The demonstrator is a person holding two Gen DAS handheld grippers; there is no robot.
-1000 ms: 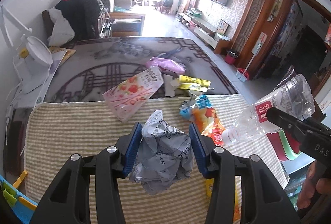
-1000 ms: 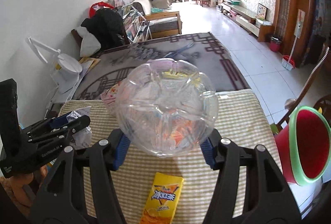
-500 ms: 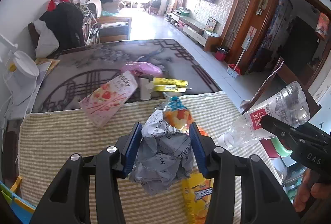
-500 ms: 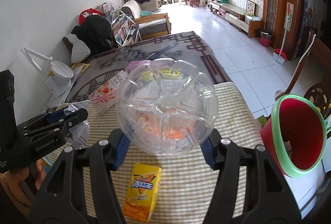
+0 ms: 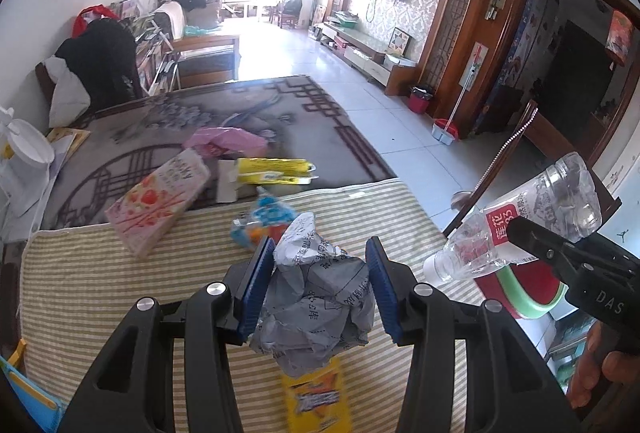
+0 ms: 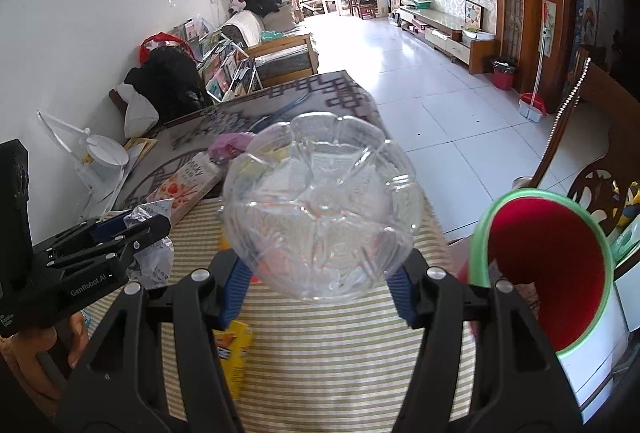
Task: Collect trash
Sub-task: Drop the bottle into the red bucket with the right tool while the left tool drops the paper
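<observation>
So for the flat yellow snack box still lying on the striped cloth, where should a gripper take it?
The yellow snack box lies flat on the striped cloth. Probably best to come from above and close across its two long edges at mid-length; its broad face offers no purchase.

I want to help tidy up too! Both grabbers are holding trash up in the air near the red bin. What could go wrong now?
1. The clear plastic bottle is round and slippery, so it might slide out of the right gripper.
2. The crumpled paper hangs loosely below the left gripper and could drop early.
3. The red bin sits beyond the table edge, so a throw could miss.
</observation>
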